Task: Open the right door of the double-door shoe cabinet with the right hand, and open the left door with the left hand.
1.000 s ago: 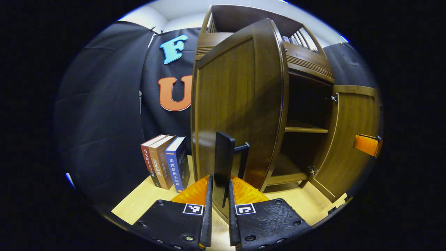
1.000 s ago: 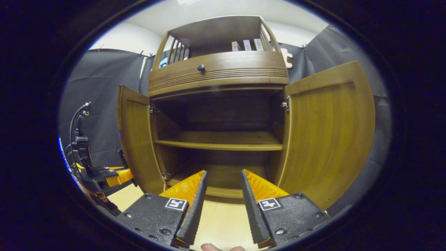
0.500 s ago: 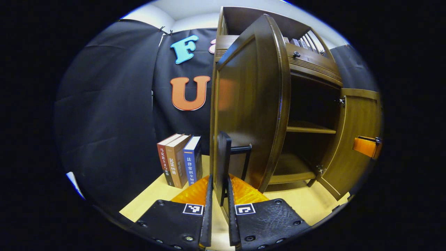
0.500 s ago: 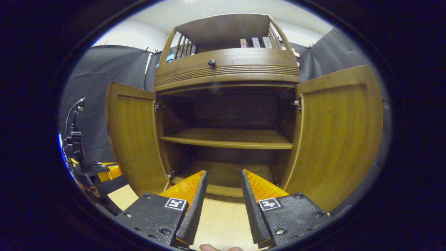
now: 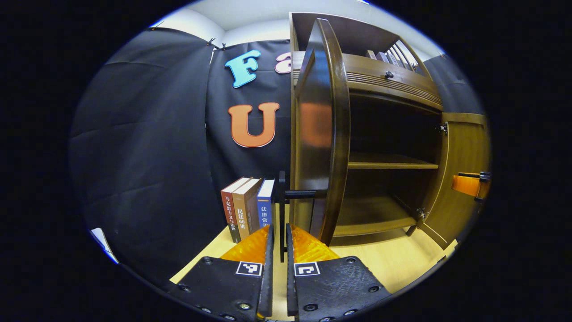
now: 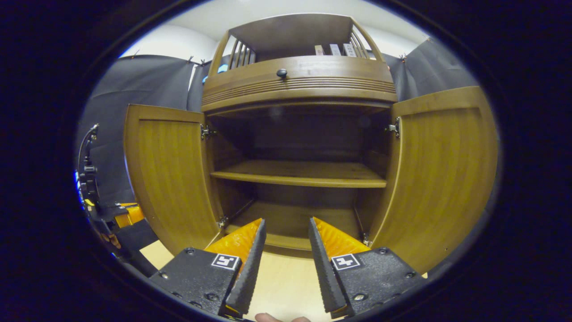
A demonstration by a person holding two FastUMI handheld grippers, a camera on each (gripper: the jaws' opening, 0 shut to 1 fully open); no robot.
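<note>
Over the last second the left door (image 6: pixel 167 176) has swung from half open to wide, the left gripper (image 5: pixel 277 248) clamped on its handle (image 5: pixel 282 210) beside the books (image 5: pixel 247 210). The cabinet (image 6: pixel 297 174) stands bare between. The right door (image 6: pixel 440 174) is open as before; the right gripper (image 6: pixel 286 243) hangs apart, holding nothing. Both doors look done.

The brown wooden shoe cabinet (image 6: pixel 297 85) stands with left door (image 6: pixel 167 174) and right door (image 6: pixel 440 174) both swung wide open.
</note>
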